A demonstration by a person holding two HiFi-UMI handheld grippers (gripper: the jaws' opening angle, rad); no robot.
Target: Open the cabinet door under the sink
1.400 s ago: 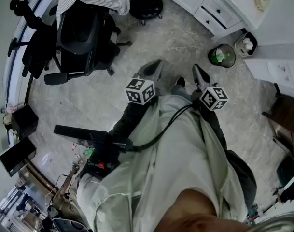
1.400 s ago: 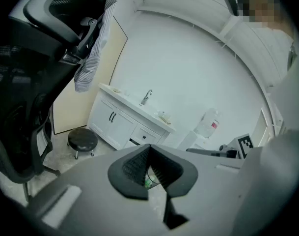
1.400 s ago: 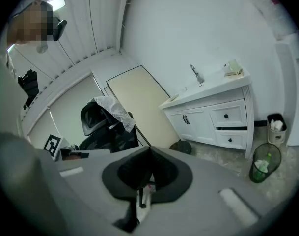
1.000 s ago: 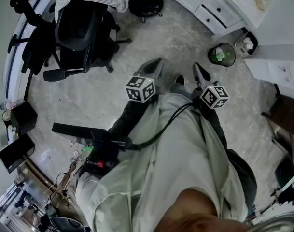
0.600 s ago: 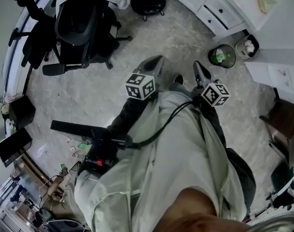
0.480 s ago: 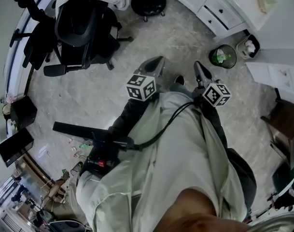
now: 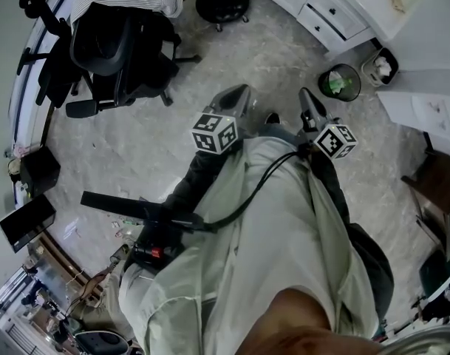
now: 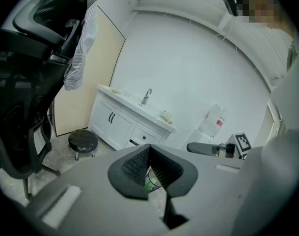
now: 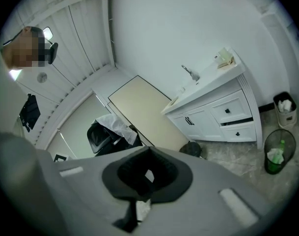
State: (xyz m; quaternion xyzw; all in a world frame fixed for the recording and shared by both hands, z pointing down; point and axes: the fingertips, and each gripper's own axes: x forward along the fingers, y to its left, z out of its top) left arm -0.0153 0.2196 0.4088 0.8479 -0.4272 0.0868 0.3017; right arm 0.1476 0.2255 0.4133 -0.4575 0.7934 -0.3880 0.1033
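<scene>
The white sink cabinet (image 7: 329, 12) stands far off at the top right of the head view. Its two doors with dark handles (image 8: 111, 123) are closed under the faucet (image 8: 147, 95). In the right gripper view the doors (image 9: 192, 121) sit left of two drawers (image 9: 233, 110). My left gripper (image 7: 238, 98) is held over the floor, well short of the cabinet. It is shut and empty (image 8: 149, 149). My right gripper (image 7: 307, 100) is beside it, also shut with nothing in it (image 9: 149, 149). Neither touches anything.
A black office chair (image 7: 114, 46) draped with a striped garment stands at the upper left. Near the cabinet are a round black stool (image 7: 222, 2), a wire bin with green waste (image 7: 339, 81) and a small white bin (image 7: 380, 65). A water bottle (image 8: 213, 122) stands right of the cabinet.
Both grippers have edged a little forward across the floor, the right one shifting right and rolling slightly. Both stay shut.
</scene>
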